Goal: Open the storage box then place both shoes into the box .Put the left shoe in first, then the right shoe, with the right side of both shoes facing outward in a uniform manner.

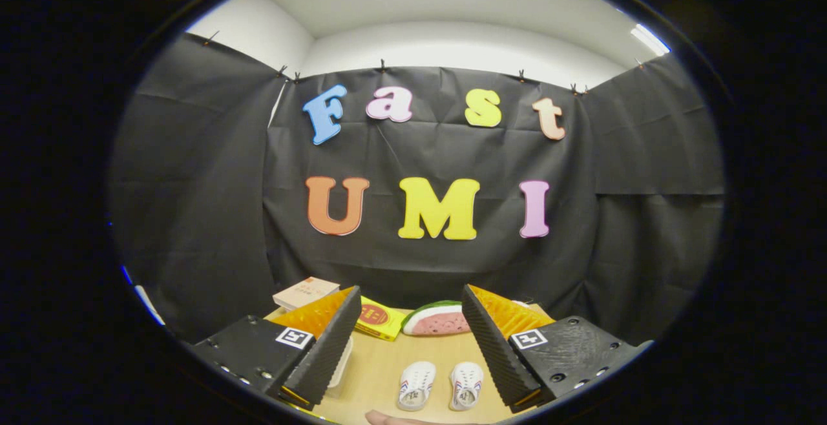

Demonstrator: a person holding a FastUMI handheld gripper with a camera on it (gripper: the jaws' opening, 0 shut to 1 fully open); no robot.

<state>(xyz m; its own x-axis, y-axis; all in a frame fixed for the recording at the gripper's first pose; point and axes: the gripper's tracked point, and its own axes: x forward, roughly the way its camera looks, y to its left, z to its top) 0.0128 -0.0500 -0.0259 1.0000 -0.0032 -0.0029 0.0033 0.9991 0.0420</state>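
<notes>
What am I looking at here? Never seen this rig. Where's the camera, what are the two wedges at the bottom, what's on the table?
There is no robot arm: a person carries a handheld two-finger gripper, and the fisheye camera rides on it, looking forward along the fingers. The two ribbed wedges are those fingers; they stand wide apart and hold nothing.

Below and between them, on a wooden table, lies a pair of small white shoes: the left one and the right one, side by side. Beyond the fingers sit a watermelon-slice toy, a yellow packet and a small pale box. A whitish container edge shows beside the left finger; I cannot tell if it is the storage box.
</notes>
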